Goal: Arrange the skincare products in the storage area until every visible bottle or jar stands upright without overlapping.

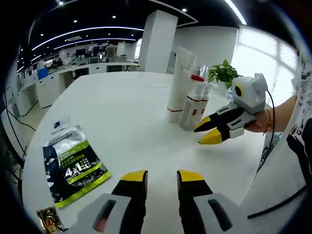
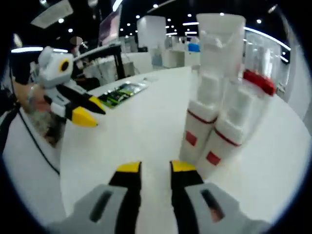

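Because the bottles [image 1: 194, 105] already stand upright in a tight cluster on the white desk [image 1: 131, 117], neither pair of tongs has anything in its grip. The tall white tube [image 1: 181, 83] rises behind two shorter bottles with red bands, one wearing a red cap [image 2: 258, 80]; they stand touching or nearly so, and whether any overlaps another I cannot tell. The right tongs [image 2: 155, 168] hang just short of the nearest bottle [image 2: 226, 139], jaws a little apart and empty, placed as though to nudge or check the group. The left tongs [image 1: 162, 176] wait well back over bare desk, jaws likewise parted and empty, probably kept clear so the cluster stays in sight. A green sachet [image 1: 73, 165] lies flat near the desk's edge with a small brown packet [image 1: 48, 219] beside it. My reading is that the arranging is close to done.
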`<state>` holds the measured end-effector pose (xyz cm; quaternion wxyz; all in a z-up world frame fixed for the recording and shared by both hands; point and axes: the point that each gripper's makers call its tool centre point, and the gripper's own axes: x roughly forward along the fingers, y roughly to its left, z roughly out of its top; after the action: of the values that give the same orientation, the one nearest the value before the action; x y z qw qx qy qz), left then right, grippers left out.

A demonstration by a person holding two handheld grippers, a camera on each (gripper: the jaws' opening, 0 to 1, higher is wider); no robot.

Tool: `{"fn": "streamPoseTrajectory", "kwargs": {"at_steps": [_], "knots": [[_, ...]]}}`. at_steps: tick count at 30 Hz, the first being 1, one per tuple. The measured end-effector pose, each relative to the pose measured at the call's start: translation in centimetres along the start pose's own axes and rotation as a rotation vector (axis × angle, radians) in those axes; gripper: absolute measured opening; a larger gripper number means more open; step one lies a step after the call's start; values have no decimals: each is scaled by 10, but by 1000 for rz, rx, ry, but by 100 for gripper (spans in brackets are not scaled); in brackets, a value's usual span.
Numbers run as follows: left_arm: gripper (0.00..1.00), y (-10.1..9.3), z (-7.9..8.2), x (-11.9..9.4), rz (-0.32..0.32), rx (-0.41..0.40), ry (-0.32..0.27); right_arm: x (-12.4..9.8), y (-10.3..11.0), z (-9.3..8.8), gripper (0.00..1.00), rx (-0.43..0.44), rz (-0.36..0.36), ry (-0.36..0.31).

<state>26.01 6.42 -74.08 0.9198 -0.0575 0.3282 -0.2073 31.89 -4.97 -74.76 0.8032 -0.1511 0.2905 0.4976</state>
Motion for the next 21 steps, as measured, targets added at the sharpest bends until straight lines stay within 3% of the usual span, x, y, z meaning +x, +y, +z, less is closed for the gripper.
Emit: {"fn": "streamPoseTrajectory", "kwargs": {"at_steps": [4, 10, 16, 21], "knots": [[24, 24, -3, -16, 78, -50, -38, 17, 16, 14, 22, -33, 45, -3], [24, 62, -11, -38, 180, -67, -45, 41, 41, 38, 22, -84, 114, -12], [24, 99, -12, -50, 270, -128, -65, 59, 51, 61, 23, -70, 148, -29], [21, 120, -8, -49, 298, -116, -72, 72, 59, 73, 24, -75, 170, -32]]}}
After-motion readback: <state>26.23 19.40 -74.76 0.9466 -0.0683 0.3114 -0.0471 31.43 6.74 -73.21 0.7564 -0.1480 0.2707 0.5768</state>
